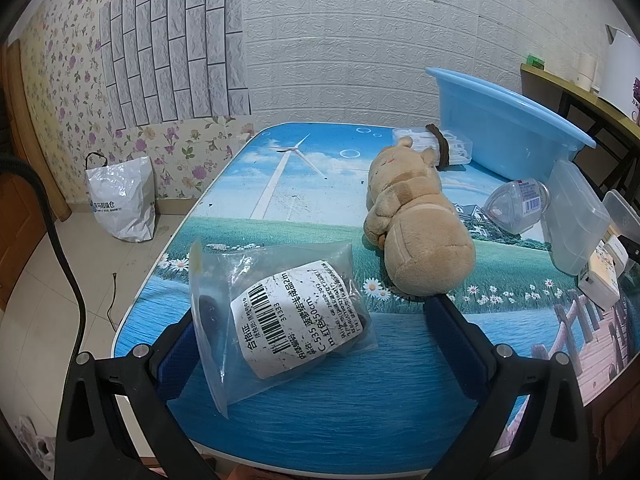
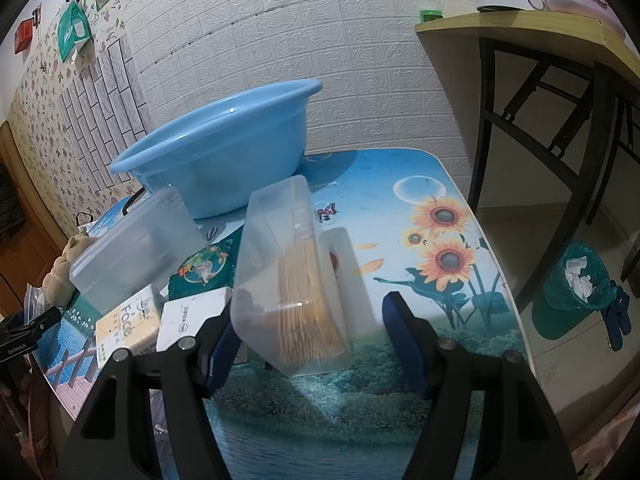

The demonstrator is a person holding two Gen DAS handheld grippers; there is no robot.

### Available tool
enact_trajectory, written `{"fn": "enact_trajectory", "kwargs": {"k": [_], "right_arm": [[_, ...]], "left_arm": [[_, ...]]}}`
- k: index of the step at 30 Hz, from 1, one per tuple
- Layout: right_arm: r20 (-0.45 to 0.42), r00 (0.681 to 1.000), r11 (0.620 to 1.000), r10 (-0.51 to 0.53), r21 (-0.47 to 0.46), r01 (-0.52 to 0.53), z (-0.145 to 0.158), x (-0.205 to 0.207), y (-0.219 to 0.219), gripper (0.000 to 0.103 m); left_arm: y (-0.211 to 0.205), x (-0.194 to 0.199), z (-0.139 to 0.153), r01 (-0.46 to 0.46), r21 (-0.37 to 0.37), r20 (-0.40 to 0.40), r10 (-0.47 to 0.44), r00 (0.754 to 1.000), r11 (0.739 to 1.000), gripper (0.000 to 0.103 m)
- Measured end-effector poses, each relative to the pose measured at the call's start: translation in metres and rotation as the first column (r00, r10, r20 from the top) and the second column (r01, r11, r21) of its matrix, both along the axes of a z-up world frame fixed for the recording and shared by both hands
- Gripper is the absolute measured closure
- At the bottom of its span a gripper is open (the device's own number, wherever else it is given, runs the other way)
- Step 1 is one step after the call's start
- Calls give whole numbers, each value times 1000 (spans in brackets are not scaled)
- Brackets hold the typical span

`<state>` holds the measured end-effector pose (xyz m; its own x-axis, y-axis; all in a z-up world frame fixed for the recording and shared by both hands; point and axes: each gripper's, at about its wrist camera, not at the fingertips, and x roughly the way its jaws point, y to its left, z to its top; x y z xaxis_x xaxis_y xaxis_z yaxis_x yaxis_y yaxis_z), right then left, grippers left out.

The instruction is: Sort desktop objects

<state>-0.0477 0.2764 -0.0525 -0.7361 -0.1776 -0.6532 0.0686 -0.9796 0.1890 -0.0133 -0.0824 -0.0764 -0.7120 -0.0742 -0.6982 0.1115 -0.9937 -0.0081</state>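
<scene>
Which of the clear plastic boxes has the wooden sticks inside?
The tilted clear box between the right gripper fingers; the clear box left of it, nearer the basin, looks empty.

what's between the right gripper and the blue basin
In the right wrist view, a clear plastic box of toothpicks stands tilted between the open fingers of the right gripper, directly in front of the blue basin.

The plush toy [image 1: 416, 224] hides part of the small clear case [image 1: 436, 145] behind it at one o'clock. The basin [image 1: 508, 120] interior cannot be seen. The dark item inside the labelled bag [image 1: 280, 320] is mostly covered by its sticker, perhaps a cord. At three o'clock the stacked boxes [image 1: 600, 276] are cut off by the frame edge.

In the right view, the toothpick box [image 2: 294, 276] blocks the surface [image 2: 460, 320] behind it.
</scene>
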Motion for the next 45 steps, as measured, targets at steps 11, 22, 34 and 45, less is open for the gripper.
{"fn": "enact_trajectory", "kwargs": {"k": [11,22,34,45], "right_arm": [[-1,1000,1000,1,-1,-1,0,0,1,35],[-2,1000,1000,2,-2,-2,0,1,1,36],[-12,999,999,29,-15,-30,3,2,1,68],[-120,992,999,29,-31,-33,42,11,3,71]], "left_arm": [[-3,1,3,-10,5,-15,10,1000,1000,12],[-8,6,6,-28,12,-42,28,999,1000,60],[-8,20,30,-9,25,-86,11,996,1000,70],[11,19,77,55,42,-161,-47,986,998,70]]}}
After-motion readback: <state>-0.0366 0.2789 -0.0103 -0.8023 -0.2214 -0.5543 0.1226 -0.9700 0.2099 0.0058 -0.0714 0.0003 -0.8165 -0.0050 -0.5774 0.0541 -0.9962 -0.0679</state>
